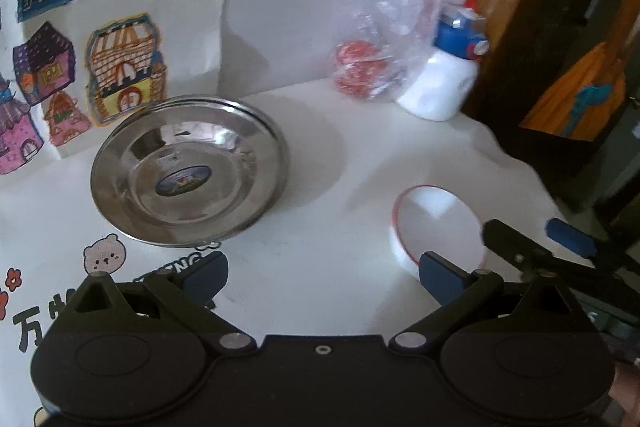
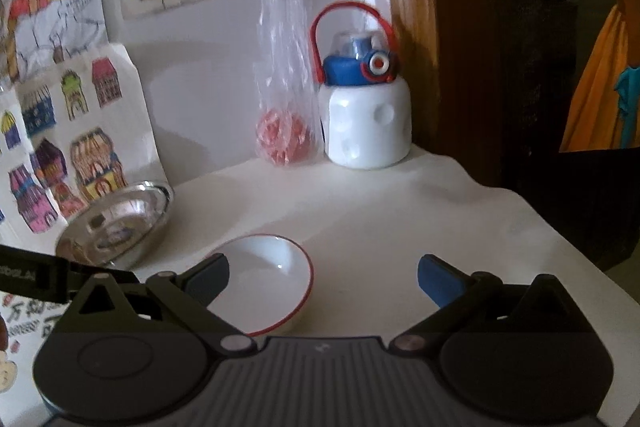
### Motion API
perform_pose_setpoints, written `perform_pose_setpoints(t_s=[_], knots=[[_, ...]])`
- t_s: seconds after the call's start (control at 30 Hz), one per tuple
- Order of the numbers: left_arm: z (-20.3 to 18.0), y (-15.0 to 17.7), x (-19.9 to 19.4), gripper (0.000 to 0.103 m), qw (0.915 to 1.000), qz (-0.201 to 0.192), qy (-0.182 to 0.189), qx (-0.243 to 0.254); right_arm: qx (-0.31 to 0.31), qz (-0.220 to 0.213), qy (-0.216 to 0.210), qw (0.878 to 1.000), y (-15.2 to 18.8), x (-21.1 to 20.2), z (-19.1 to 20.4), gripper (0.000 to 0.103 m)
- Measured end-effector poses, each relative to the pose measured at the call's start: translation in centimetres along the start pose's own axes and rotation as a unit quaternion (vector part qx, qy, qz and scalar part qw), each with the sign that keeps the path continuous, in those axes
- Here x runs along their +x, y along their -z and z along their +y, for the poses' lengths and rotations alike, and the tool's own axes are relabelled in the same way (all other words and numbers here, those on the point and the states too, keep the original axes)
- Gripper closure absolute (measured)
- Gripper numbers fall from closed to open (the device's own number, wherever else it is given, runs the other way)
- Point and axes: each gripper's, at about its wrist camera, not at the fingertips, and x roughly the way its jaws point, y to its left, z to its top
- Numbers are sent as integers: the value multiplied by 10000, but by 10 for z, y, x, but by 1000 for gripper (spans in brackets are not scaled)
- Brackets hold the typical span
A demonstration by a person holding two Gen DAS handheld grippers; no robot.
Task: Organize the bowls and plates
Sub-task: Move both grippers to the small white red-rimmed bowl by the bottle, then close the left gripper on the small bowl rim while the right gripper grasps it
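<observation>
Left claw [image 1: 324,277] jaws apart, empty; steel plate [image 1: 188,171] at its 11 o'clock, oval label unreadable, surface [image 1: 340,155] print shows "万". Right claw [image 2: 322,281] jaws apart, white red-rimmed bowl [image 2: 264,283] at 10 o'clock, touching neither finger.

Red-rimmed white ceramic bowl [image 2: 264,279]: near-left rim hidden behind right gripper's left finger [image 2: 208,281]. Round stainless steel plate [image 2: 116,227], beyond that finger: near edge covered by black bar. Red objects in clear plastic bag [image 1: 360,67], far beyond left gripper's fingers: too blurred to identify.
</observation>
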Motion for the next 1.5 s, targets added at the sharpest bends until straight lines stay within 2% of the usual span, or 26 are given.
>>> perform_pose_setpoints(t_s=[0.17,0.23,0.43,0.57,0.73,0.97,1.03,1.17,1.23,1.3,1.5], knots=[[3,-4,15,3,10000,44,-43,-59,-391,185,-118,9990,-4,16,12,5],[4,-6,19,5,9999,70,-121,-70,-453,233,-118,9986,-3,20,16,10],[1,-8,32,15,9996,237,-129,38,-380,363,-128,9985,2,27,14,17],[-5,-7,39,17,9994,252,-92,212,-298,341,-108,9989,2,26,9,24],[-7,-3,47,25,9991,364,-39,215,-302,363,-120,9988,0,26,9,38],[-4,-5,48,34,9996,263,26,102,-292,487,-209,9982,3,31,12,56],[-4,-6,48,40,9996,251,49,101,-277,535,-243,9979,4,33,12,60],[-5,-8,50,49,9996,228,96,95,-204,601,-323,9975,6,36,12,63],[-5,-9,51,57,9996,213,114,122,-205,585,-340,9975,6,36,13,69],[-5,-10,51,60,9996,199,151,108,-203,564,-366,9975,6,36,14,72],[-6,-9,52,79,9991,213,342,147,-116,536,-349,9979,6,37,13,76]])
